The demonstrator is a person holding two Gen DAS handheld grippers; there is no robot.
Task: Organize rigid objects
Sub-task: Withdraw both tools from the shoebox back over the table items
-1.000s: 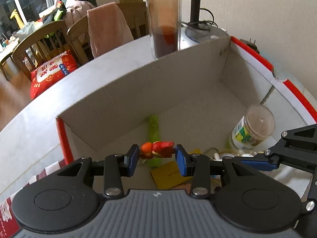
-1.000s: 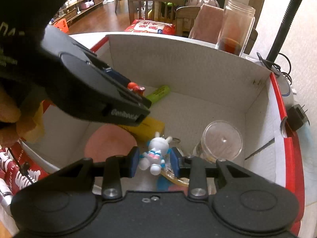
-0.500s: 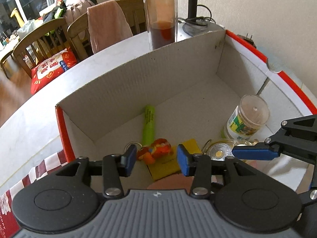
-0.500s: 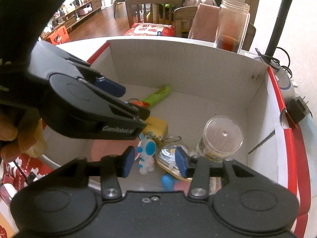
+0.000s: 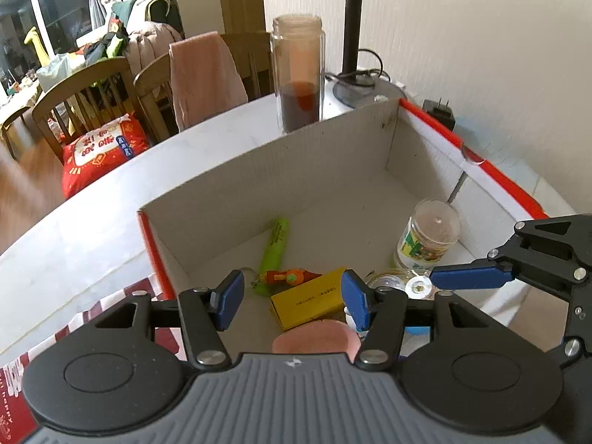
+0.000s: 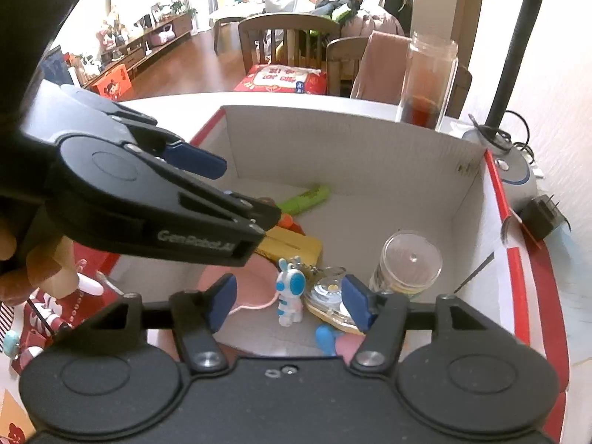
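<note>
A white cardboard box point(image 5: 259, 170) with red edges holds the sorted things. On its floor lie an orange carrot-like keychain toy point(image 5: 285, 276), a green marker point(image 5: 275, 244), a yellow box point(image 5: 309, 301), a clear-lidded jar point(image 5: 429, 233) and a pink dish point(image 5: 314, 338). My left gripper point(image 5: 292, 301) hangs above the box, its jaws opening, nothing between them. In the right wrist view a white-and-blue rabbit figure point(image 6: 290, 294) stands on the box floor beside a round gold keychain point(image 6: 329, 298). My right gripper point(image 6: 288, 303) is above them, its jaws opening, pads clear of the figure.
A tall glass jar point(image 5: 299, 77) with dark liquid stands behind the box, next to a lamp base point(image 5: 355, 85). A black plug adapter point(image 6: 542, 214) lies right of the box. Wooden chairs point(image 5: 85, 100) and a red cushion point(image 5: 100, 151) sit beyond the white table point(image 5: 74, 244).
My left gripper let go of the orange toy, which now lies in the box, and rose. My right gripper released the rabbit figure onto the box floor and lifted too.
</note>
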